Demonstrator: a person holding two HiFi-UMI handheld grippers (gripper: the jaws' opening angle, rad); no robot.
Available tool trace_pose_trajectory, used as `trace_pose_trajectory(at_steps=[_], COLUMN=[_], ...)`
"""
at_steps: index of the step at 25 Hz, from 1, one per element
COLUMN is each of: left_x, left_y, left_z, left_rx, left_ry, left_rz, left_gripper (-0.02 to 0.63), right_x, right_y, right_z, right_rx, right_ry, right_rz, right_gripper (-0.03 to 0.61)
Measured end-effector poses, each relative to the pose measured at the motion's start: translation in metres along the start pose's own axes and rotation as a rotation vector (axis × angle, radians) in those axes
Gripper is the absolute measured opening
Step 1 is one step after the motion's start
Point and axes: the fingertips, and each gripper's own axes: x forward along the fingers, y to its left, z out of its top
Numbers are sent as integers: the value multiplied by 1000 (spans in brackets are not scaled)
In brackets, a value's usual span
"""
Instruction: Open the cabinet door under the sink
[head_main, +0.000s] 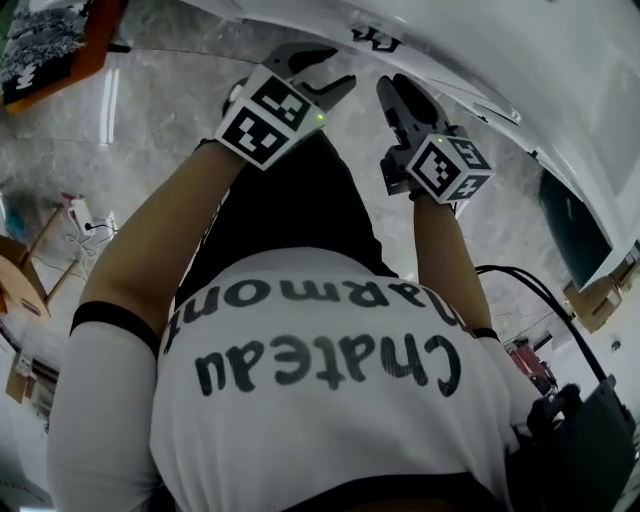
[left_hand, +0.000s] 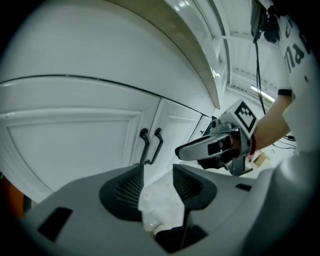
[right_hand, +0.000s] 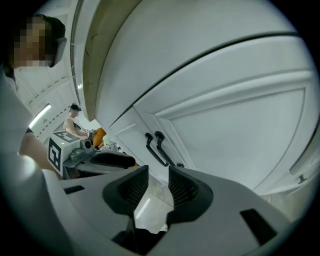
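The white cabinet (left_hand: 75, 140) under the counter has two doors that meet at a pair of black vertical handles (left_hand: 151, 146). Both doors look closed. My left gripper (left_hand: 157, 181) is open, with nothing between its pads, and points at the handles from a short way off. My right gripper (right_hand: 158, 182) is also open and empty, and the same handles (right_hand: 157, 148) show just above its jaws. In the head view both grippers are held out side by side, the left gripper (head_main: 335, 68) and the right gripper (head_main: 398, 100), below the white cabinet front (head_main: 560, 90).
The counter edge (left_hand: 192, 55) overhangs the doors. Grey marble floor (head_main: 160, 120) lies below. An orange-edged board (head_main: 60, 50) is at the far left, cables (head_main: 85, 230) lower left, a cardboard box (head_main: 595, 300) at the right. A person (right_hand: 75, 122) is in the background.
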Motion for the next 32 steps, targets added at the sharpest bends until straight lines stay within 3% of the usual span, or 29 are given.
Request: trace_pose_trajectory(at_steps=[5,8,11,19,24,32], left_x=[24,36,43,45,44,51], left_y=[23,22,21,26,26,37], left_z=[-3,1,9,9,9,18], left_rx=[20,76,84,164,116,106], left_ry=[-1,9,-5,4,9,27], left_rz=[29,-6,-37,8,11,46], left_gripper=[181,179,121,92,92,91], right_x=[30,41,47,51,51,50], right_y=[-4,-5,-8,-8,-6,-7], right_z=[7,14,21,25,24,25], right_rx=[-66,-103,-132,-111,-84,-86], right_ry=[-20,-24,-23,3,5,7], right_rz=[29,39,42,42,33,23], right_gripper=[118,118,117,114,114,104])
